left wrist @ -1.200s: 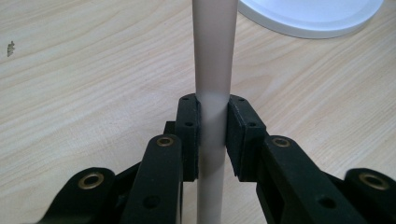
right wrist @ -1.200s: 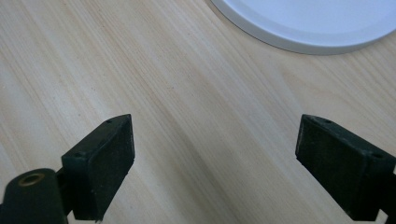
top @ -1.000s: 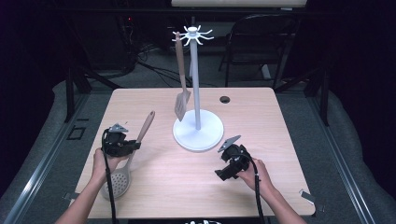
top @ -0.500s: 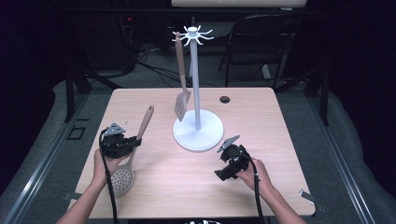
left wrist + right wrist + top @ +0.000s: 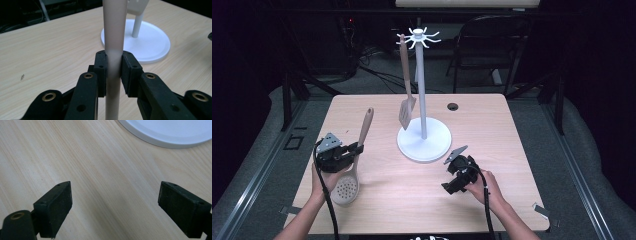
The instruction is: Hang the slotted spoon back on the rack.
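Observation:
A slotted spoon (image 5: 346,189) with a long wooden handle (image 5: 113,30) lies at the table's left, its round head near the front edge. My left gripper (image 5: 356,149) is shut on that handle about midway; in the left gripper view the jaws (image 5: 114,71) press it from both sides. A white utensil stand (image 5: 424,142) rises in the middle of the table, and a wooden-handled spatula (image 5: 406,107) hangs from one of its top hooks. Right of the stand's base (image 5: 175,130), my right gripper (image 5: 451,174) is open just above bare table, its jaws (image 5: 115,205) wide apart with nothing between them.
The light wooden table (image 5: 512,150) has a small black grommet (image 5: 453,106) behind the stand. A dark folding chair (image 5: 492,45) and cables stand on the floor beyond the far edge. Bare tabletop stretches along the front and the right side.
The far end of the spoon's handle has risen a little in the left gripper's hold. The right hand and its gripper have barely moved.

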{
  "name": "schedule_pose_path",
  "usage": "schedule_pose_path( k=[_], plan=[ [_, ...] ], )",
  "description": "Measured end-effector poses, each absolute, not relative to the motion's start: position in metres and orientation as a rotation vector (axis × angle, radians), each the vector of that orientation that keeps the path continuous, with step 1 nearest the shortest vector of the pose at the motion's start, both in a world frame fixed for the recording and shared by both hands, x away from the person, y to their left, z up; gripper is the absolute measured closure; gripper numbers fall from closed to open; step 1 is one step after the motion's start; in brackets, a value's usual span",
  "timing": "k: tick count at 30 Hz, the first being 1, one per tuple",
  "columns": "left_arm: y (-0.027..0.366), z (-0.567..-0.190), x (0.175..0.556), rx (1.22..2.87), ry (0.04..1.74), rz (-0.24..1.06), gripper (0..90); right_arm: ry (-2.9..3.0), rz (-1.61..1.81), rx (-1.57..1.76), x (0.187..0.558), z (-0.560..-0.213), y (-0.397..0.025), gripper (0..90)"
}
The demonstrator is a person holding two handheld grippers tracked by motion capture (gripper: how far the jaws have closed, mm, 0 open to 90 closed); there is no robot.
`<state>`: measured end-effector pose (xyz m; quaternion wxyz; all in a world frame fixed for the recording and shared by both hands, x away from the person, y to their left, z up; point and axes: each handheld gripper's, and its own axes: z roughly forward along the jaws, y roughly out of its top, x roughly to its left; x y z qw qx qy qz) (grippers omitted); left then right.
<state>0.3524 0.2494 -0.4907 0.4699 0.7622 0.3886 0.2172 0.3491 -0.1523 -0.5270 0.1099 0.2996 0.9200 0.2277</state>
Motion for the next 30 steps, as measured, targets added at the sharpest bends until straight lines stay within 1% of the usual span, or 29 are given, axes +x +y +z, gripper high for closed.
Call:
schedule_pose_path(
  k=[5, 7, 14, 18, 25, 30],
  plan=[
    [0.249, -0.482, 0.347, 1.818, 0.945, 0.572, 76.1, 2.704, 0.684, 0.893, 0.349, -0.529, -0.152, 11.5],
    [0.247, -0.476, 0.341, 1.763, 0.934, 0.617, 76.1, 2.714, 0.661, 0.881, 0.349, -0.528, -0.151, 11.6],
    [0.241, -0.461, 0.334, 1.64, 0.901, 0.695, 76.1, 2.718, 0.657, 0.874, 0.349, -0.529, -0.15, 11.6],
    [0.236, -0.452, 0.338, 1.624, 0.898, 0.7, 76.1, 2.72, 0.653, 0.872, 0.349, -0.53, -0.149, 11.6],
    [0.223, -0.443, 0.344, 1.651, 0.892, 0.699, 76.1, 2.72, 0.654, 0.883, 0.349, -0.532, -0.15, 11.6],
    [0.213, -0.439, 0.346, 1.667, 0.893, 0.674, 76.2, 2.724, 0.639, 0.879, 0.35, -0.532, -0.152, 11.6]
  ],
)
